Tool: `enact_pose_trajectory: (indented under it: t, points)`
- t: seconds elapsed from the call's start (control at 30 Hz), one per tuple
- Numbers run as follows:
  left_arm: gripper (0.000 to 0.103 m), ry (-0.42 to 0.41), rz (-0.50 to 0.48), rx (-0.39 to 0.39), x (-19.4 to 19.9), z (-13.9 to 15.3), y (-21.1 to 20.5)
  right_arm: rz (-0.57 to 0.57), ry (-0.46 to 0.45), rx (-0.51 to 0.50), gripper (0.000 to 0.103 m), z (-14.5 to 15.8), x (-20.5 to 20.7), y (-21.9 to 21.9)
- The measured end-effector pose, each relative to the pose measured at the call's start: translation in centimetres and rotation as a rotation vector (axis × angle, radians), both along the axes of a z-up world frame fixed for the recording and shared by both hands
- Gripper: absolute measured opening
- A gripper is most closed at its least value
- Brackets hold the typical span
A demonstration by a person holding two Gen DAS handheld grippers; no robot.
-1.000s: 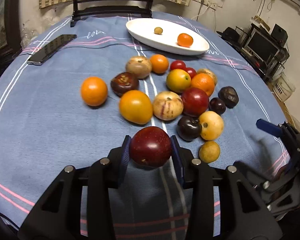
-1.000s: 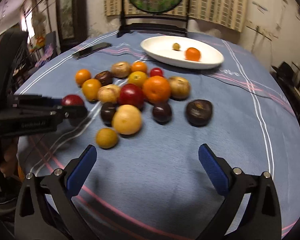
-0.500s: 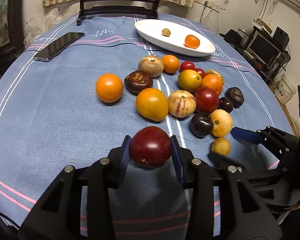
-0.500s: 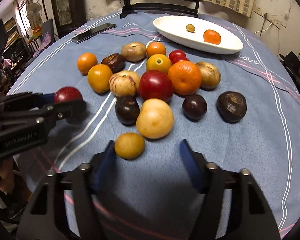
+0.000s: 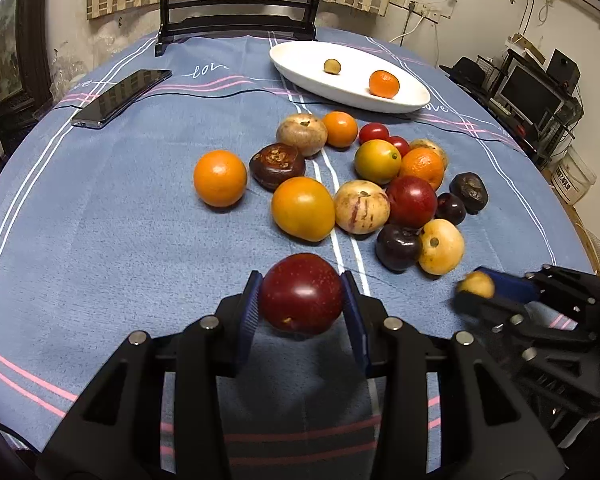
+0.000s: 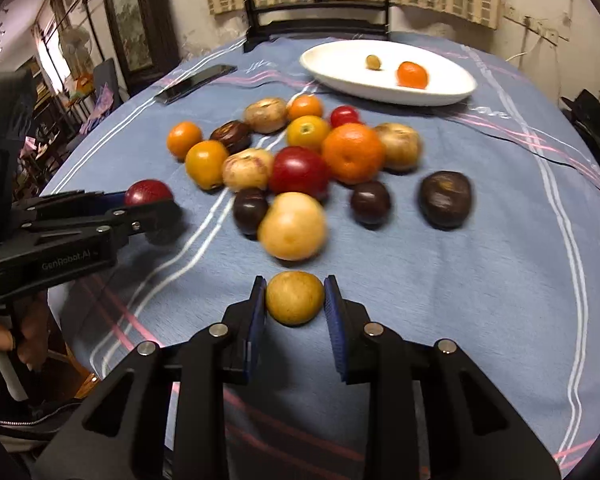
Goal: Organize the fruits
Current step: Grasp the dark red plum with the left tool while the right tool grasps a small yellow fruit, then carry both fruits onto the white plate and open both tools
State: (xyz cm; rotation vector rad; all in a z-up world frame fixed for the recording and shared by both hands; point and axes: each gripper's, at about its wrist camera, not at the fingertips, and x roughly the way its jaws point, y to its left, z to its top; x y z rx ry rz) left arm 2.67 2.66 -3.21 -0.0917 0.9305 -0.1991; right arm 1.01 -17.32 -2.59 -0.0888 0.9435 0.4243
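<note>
Between my jaws, two fruits picked up and most of the pile not yet sorted

Closest to me, my left gripper (image 5: 302,304) is clamped on a dark red plum (image 5: 301,293), pads pressed to both its sides, and my right gripper (image 6: 295,300) has closed snugly on a small yellow-brown fruit (image 6: 295,298), pads touching each flank; whether either is clear of the blue tablecloth (image 5: 100,240) I cannot tell. Just past them the loose pile of fruit (image 5: 360,184) lies in the middle of the cloth, oranges, dark plums, pale speckled ones and little red tomatoes, many touching. At the far side the white oval plate (image 5: 300,70) holds only a small orange (image 5: 384,84) and a tiny greenish fruit (image 5: 332,66), well apart. I judge the job barely begun: two on the plate, two in hand, more than a dozen left
</note>
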Motion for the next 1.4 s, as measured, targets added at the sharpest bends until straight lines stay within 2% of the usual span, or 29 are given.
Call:
enact_pose_trajectory:
  t: [0.37,0.5,0.73,0.83,1.03,1.23,1.4]
  points:
    - [0.04,-0.033,-0.029,0.038,0.8,1.6,-1.1,-0.122,-0.108,-0.002,0.03,1.9,1.1,-5.1]
    - [0.04,-0.049,-0.049,0.017,3.1,3.1,-1.3,-0.136,-0.147,0.005,0.03,3.5,3.0,-6.1]
    - [0.04,-0.099,-0.082,0.046,9.2,5.7,-3.4,-0.122,-0.247,0.024,0.03,6.9,7.9,-5.3]
    - [0.04,-0.114,-0.084,0.057,12.5,6.6,-4.5,-0.107,-0.243,0.041,0.03,7.4,10.3,-4.5]
    - [0.04,-0.104,-0.061,0.031,18.8,6.9,-5.4,-0.1,-0.222,-0.014,0.03,6.6,16.4,-2.4]
    - [0.04,-0.01,-0.039,0.034,23.8,4.1,-5.6,-0.102,-0.114,-0.049,0.03,3.5,21.1,-1.6]
    - [0.041,0.035,-0.03,0.035,25.9,2.0,-5.9,-0.094,-0.07,-0.077,0.03,1.8,23.3,-1.1]
